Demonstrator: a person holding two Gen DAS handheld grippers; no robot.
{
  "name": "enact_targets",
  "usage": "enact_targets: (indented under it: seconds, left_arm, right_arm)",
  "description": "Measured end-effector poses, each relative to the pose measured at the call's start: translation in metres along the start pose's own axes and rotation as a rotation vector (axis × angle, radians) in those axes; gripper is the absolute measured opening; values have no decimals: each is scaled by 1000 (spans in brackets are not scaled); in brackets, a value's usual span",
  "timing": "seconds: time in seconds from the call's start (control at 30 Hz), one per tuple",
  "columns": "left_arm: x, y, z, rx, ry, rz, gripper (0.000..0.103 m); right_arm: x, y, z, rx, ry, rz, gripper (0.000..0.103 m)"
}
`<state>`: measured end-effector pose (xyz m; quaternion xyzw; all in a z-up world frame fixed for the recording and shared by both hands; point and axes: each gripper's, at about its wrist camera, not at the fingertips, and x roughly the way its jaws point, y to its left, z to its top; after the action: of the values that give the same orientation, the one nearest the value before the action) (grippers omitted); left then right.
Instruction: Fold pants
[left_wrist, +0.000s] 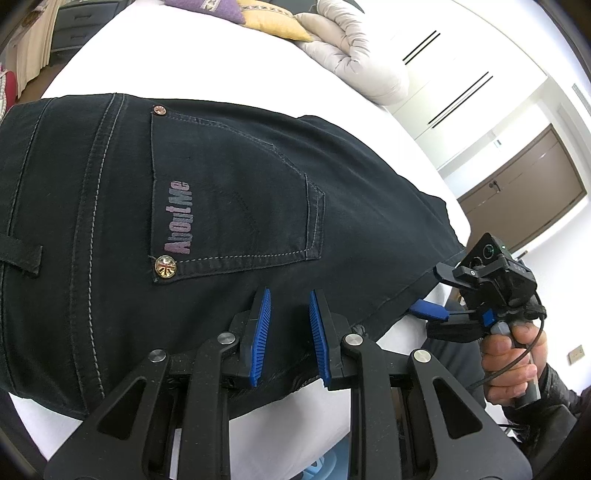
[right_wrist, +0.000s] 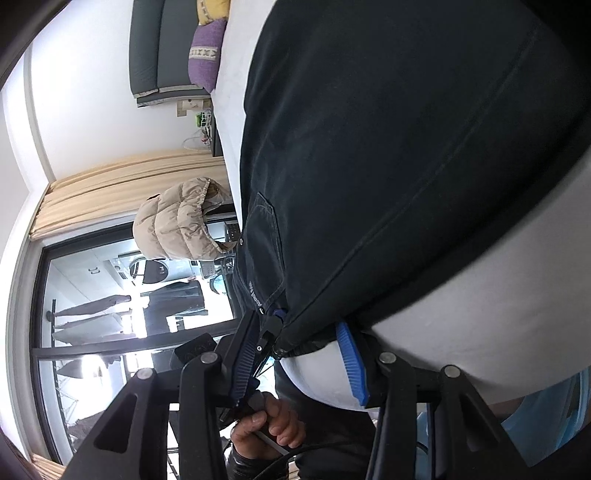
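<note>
Dark navy pants (left_wrist: 229, 206) lie flat on the white bed (left_wrist: 207, 66), back pocket with "AboutMe" lettering facing up. My left gripper (left_wrist: 290, 306) is open, its blue pads (left_wrist: 261, 332) just above the pants' near edge below the pocket. My right gripper (left_wrist: 432, 295) shows at the right edge of the pants, jaws open around the fabric edge. In the right wrist view the pants (right_wrist: 406, 166) fill the frame; the right gripper (right_wrist: 299, 343) is open at their edge, with the left gripper (right_wrist: 269, 332) close by.
Purple (left_wrist: 210, 9) and yellow (left_wrist: 273, 22) pillows and a rolled white duvet (left_wrist: 354, 55) lie at the bed's far end. White wardrobe doors (left_wrist: 461, 74) stand at right. A beige puffer jacket (right_wrist: 177, 225), curtains (right_wrist: 122, 184) and a glass door (right_wrist: 110, 295) are beyond the bed.
</note>
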<state>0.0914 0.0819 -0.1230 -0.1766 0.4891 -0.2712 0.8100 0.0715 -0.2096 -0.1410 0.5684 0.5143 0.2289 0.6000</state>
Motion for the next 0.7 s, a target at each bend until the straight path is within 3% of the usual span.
enact_targets:
  seconds: [0.1, 0.17, 0.23, 0.57, 0.7]
  left_arm:
    - [1, 0, 1, 2, 2, 3, 21]
    - [1, -1, 2, 3, 4, 6, 21]
    - [3, -4, 2, 9, 9, 12, 21]
    - [4, -8, -1, 21, 38, 26, 21]
    - [5, -8, -1, 19, 41, 30, 21]
  right_arm:
    - [2, -3, 2, 14, -2, 9, 47]
    - [6, -5, 5, 25, 0, 11, 36]
    - [8, -8, 7, 6, 5, -35, 5]
    - [-2, -30, -10, 27, -20, -49, 1]
    - [0, -21, -10, -61, -23, -93, 0]
